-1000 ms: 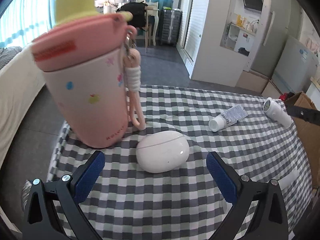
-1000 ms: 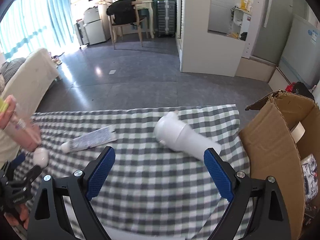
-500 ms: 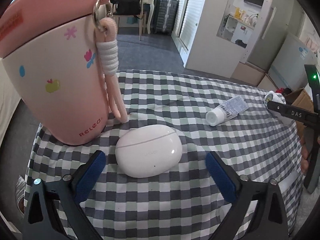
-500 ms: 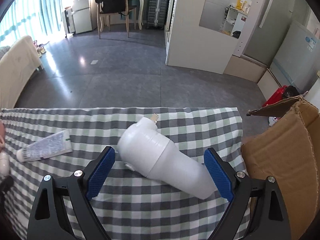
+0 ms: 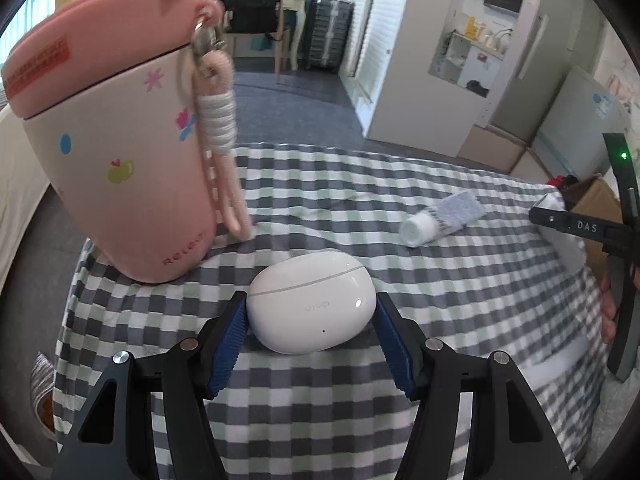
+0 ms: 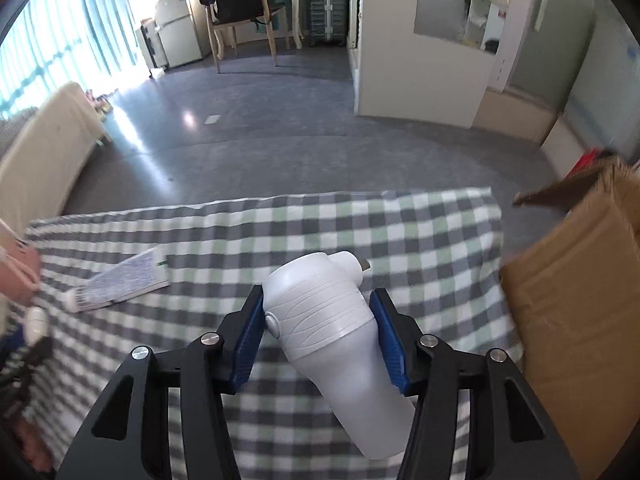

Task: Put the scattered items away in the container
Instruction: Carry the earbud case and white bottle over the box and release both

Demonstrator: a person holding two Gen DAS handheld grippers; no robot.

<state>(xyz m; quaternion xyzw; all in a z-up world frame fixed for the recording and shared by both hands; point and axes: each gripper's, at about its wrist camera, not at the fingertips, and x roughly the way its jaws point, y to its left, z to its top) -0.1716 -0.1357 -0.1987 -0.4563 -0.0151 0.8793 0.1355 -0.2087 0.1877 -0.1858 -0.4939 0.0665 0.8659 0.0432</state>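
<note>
Both grippers grasp simultaneously — left gripper (image 5: pixel 311 322) jaws clamped on the earbud case (image 5: pixel 311 301), right gripper (image 6: pixel 316 336) jaws on the white bottle (image 6: pixel 332 332) — for transfer to the cardboard box (image 6: pixel 576 320) at right.

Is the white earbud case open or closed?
Closed: the earbud case shows only a thin seam line, lid flush, between the left gripper pads.

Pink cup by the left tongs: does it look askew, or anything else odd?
Yes. The pink cup leans on the checkered cloth rather than standing straight, close behind the earbud case. Nothing spilled or damaged shows.
</note>
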